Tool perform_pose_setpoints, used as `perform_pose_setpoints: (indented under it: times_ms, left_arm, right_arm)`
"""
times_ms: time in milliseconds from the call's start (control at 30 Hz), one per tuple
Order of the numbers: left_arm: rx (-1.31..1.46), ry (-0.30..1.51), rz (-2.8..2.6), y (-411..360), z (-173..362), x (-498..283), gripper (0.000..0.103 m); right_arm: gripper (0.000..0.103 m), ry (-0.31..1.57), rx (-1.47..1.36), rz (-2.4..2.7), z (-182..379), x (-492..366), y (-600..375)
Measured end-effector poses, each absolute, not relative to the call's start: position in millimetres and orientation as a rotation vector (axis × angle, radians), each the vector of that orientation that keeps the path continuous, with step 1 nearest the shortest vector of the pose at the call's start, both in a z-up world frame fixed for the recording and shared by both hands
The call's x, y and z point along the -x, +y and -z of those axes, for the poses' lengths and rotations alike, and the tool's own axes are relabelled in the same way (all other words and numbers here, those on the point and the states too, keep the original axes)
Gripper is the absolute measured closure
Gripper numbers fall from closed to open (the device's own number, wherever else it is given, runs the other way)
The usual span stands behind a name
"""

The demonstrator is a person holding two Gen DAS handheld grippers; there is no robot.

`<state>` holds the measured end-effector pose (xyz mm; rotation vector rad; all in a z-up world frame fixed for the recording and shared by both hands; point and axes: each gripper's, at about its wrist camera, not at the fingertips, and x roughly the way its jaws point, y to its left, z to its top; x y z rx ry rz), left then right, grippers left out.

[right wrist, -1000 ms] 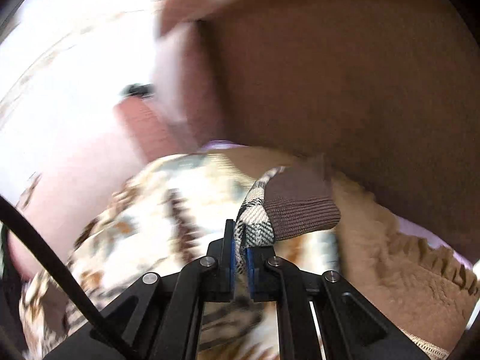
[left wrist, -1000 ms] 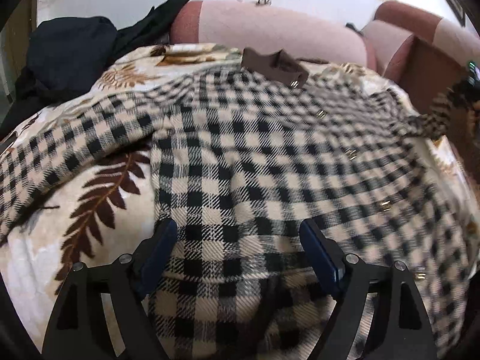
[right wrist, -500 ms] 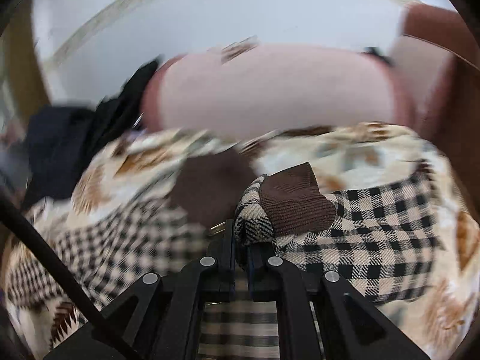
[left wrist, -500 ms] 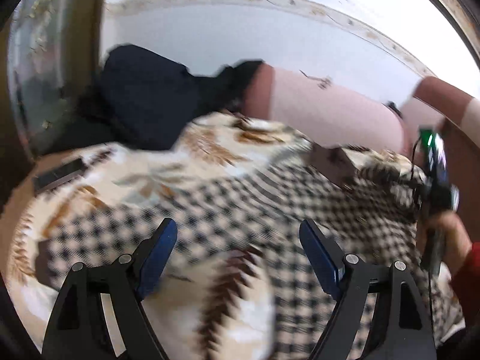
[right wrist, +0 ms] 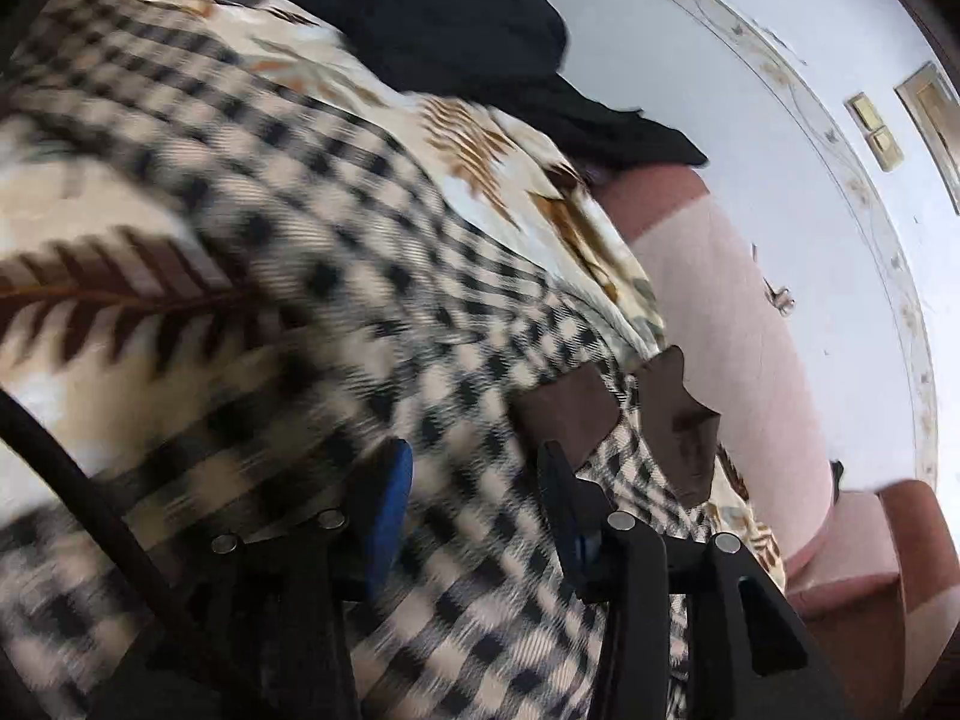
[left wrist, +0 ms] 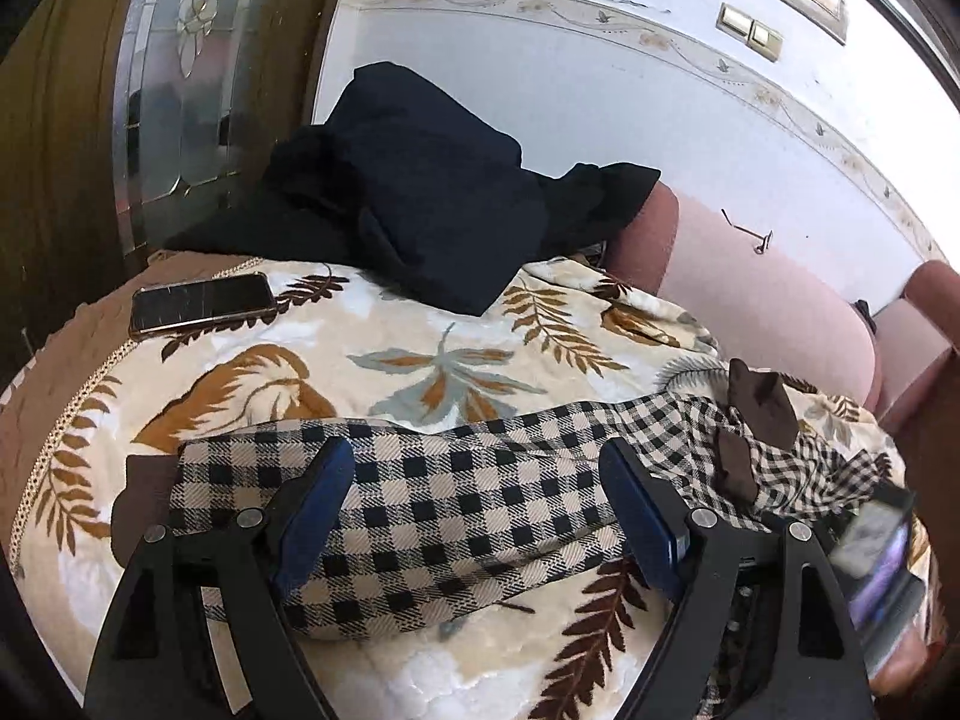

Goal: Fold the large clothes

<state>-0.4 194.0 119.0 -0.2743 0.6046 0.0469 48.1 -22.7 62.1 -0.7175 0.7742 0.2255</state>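
1. Over the blanket-covered sofa, the left gripper (left wrist: 474, 498) hangs with fingers spread wide, straddling the checked sleeve (left wrist: 420, 498) without pinching it.
2. Beside it, the right gripper (right wrist: 474, 480) is also spread, empty, above the checked garment (right wrist: 336, 276).
3. Judged step: folding sleeves inward.
4. Next, closing on the brown cuff (left wrist: 141, 495) near the phone (left wrist: 201, 303) looks necessary.

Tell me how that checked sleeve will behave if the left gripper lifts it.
The checked sleeve lies creased on the blanket, so probably floppy, sagging either side of the left gripper. The weave looks thick, so likely weighty and not slippery.
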Motion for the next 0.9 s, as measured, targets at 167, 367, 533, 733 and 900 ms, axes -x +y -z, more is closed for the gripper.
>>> perform_pose_setpoints:
  times_ms: [167, 367, 533, 733, 900]
  left_arm:
    - [0.281, 0.605, -0.038, 191, -118, -2, 0.02]
    - [0.254, 0.628, -0.031, 180, -113, -10, 0.02]
    - [0.24, 0.641, -0.053, 181, -109, -13, 0.02]
    - [0.255, 0.642, -0.072, 187, -108, -15, 0.02]
    - [0.254, 0.648, -0.076, 187, -106, -18, 0.02]
  right_arm:
    - [0.053, 0.816, 0.481, -0.111, -89, -78, -77]
    - [0.053, 0.933, 0.205, -0.092, -77, -133, -107]
    - [0.054, 0.989, 0.104, -0.074, -57, -158, -106]
    - [0.096, 0.987, 0.153, -0.003, -51, -165, -95]
    - [0.096, 0.94, 0.245, -0.064, -60, -151, -58]
